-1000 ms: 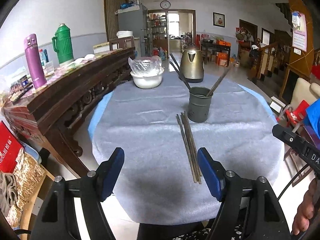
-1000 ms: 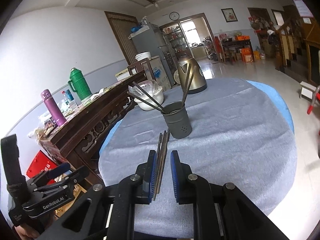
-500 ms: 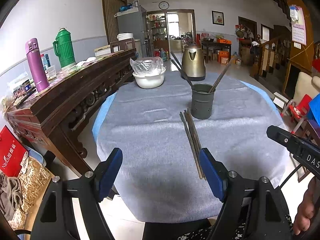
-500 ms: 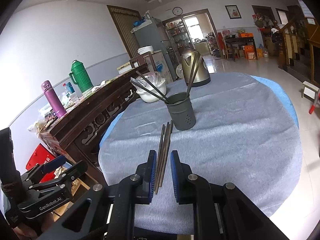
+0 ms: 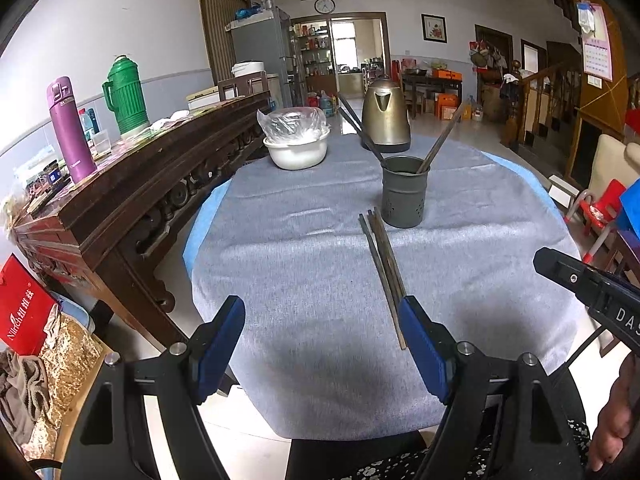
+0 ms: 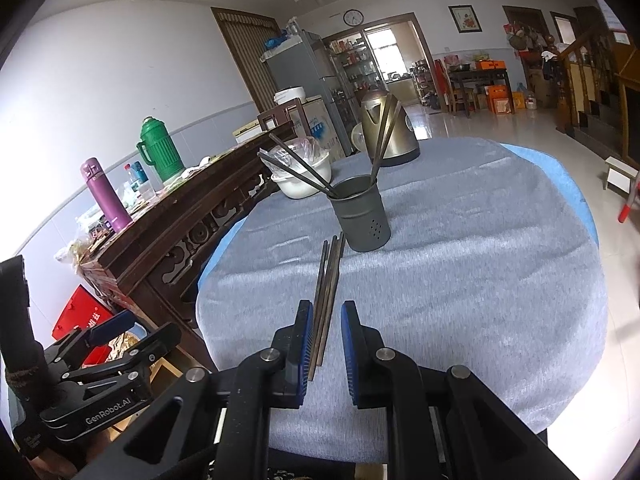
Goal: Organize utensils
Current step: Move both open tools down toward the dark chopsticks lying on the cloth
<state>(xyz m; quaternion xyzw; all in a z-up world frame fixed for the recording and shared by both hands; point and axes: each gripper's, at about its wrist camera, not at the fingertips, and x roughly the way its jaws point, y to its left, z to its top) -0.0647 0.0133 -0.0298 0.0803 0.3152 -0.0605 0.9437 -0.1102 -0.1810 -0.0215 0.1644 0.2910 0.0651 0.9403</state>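
A dark metal utensil holder (image 5: 403, 200) (image 6: 362, 220) stands upright mid-table on the grey cloth (image 5: 300, 280), with several chopsticks (image 5: 440, 140) (image 6: 384, 136) leaning out of it. A few loose chopsticks (image 5: 384, 268) (image 6: 330, 276) lie side by side in front of it, pointing towards me. My left gripper (image 5: 320, 308) hovers open over the table's near edge; its right finger is next to the chopsticks' near ends. My right gripper (image 6: 326, 308) has a narrow gap between its pads and grips nothing; the loose chopsticks show through the gap, on the cloth below.
A brass kettle (image 5: 386, 120) and a white bowl with a plastic bag (image 5: 298, 148) stand at the back of the table. A carved wooden sideboard (image 5: 140, 184) runs along the left, bearing a purple flask (image 5: 70, 128) and a green thermos (image 5: 126, 96). A red stool (image 5: 600, 208) is on the right.
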